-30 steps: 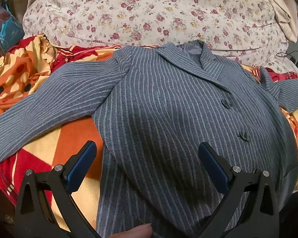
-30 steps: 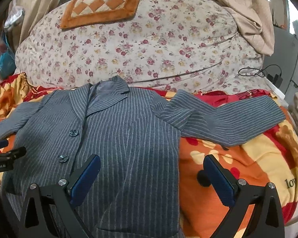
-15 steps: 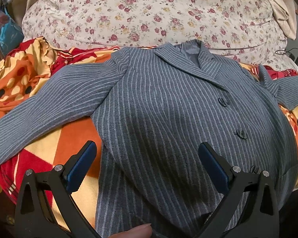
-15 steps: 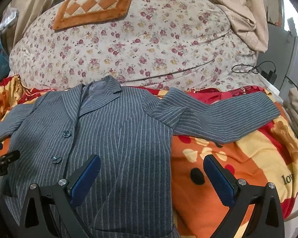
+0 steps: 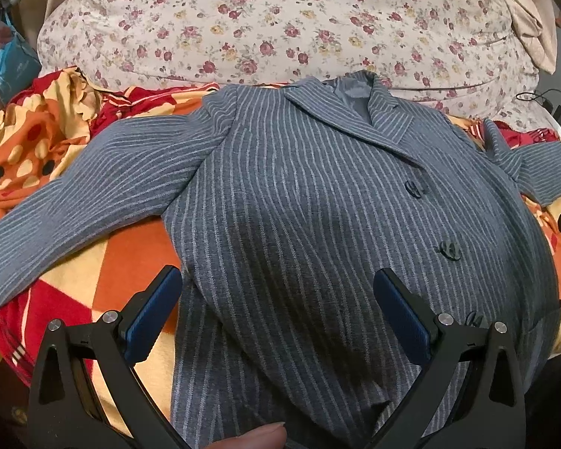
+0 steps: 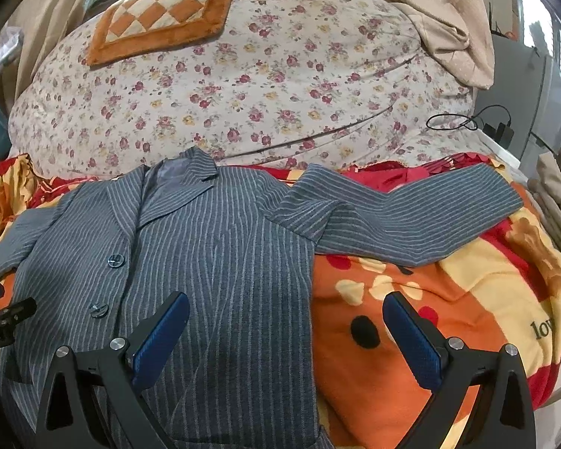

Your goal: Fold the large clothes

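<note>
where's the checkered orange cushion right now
In the right wrist view the checkered orange cushion lies at upper left, on top of the floral quilt, well beyond the collar of the striped jacket.

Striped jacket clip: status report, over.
Left gripper and right gripper open, empty. Striped jacket flat, buttoned, sleeves spread, unfolded. Nothing lies on it.
</note>
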Motion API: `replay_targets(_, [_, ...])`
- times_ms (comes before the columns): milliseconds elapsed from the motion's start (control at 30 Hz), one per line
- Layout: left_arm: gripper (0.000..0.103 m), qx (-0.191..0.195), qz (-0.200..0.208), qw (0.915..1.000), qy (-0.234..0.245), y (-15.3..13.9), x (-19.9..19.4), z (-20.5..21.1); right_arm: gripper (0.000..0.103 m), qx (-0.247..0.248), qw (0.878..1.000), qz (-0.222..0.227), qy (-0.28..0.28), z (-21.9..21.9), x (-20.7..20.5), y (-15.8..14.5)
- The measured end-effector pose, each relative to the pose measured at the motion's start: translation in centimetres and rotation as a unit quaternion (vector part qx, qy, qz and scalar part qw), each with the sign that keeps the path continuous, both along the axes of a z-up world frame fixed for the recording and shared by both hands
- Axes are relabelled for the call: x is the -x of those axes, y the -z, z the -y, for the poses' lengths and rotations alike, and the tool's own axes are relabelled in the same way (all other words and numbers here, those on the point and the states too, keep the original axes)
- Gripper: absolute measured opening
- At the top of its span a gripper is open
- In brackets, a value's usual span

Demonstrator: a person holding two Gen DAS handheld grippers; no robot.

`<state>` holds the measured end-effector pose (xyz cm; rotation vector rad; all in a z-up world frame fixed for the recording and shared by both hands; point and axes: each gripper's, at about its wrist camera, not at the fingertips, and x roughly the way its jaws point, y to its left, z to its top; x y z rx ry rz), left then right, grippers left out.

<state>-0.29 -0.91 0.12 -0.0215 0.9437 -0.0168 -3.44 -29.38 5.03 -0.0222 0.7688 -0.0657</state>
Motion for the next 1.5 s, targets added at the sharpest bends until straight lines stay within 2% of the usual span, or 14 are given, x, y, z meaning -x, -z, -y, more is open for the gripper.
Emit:
replay_targets(467, [0.102,-0.005,0.003,1.0,0.006,-0.4,0.2,0.7,0.102,0.002,1.0,-0.008,0.017,0.6,-0.3,0.1])
replay_targets(1100, [0.102,0.001,-0.013,0.9999,0.004,1.1,-0.9,0.2,0.102,0.007,1.0,-0.011,0.024,0.8,-0.6,0.8])
replay_targets(1500, [0.102,0.005,-0.018,0.9998,0.0,1.4,-1.3,0.1,0.102,0.016,0.999,-0.03,0.042,1.1,-1.4,1.5])
